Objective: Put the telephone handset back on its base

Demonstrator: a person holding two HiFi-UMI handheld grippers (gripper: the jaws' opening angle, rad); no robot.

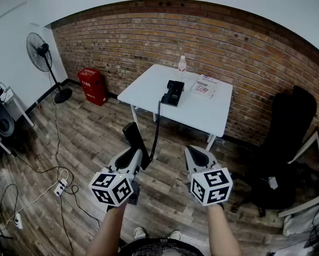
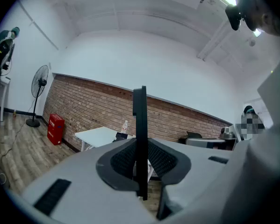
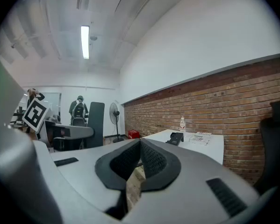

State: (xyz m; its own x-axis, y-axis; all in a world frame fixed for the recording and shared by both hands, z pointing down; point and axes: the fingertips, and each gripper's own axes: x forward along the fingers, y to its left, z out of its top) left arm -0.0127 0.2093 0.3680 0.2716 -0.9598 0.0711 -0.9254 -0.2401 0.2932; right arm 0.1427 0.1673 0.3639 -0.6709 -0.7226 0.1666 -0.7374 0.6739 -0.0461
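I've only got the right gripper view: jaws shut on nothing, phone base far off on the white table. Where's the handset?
Observer: In the left gripper, jaws shut on the handset.
Operator: Is its cord snagged?
Observer: Head view shows the cord running from the base over the table edge to the handset, apparently free.
Operator: Anything underfoot?
Observer: A power strip and cables lie on the floor off to the left, not toward the table.
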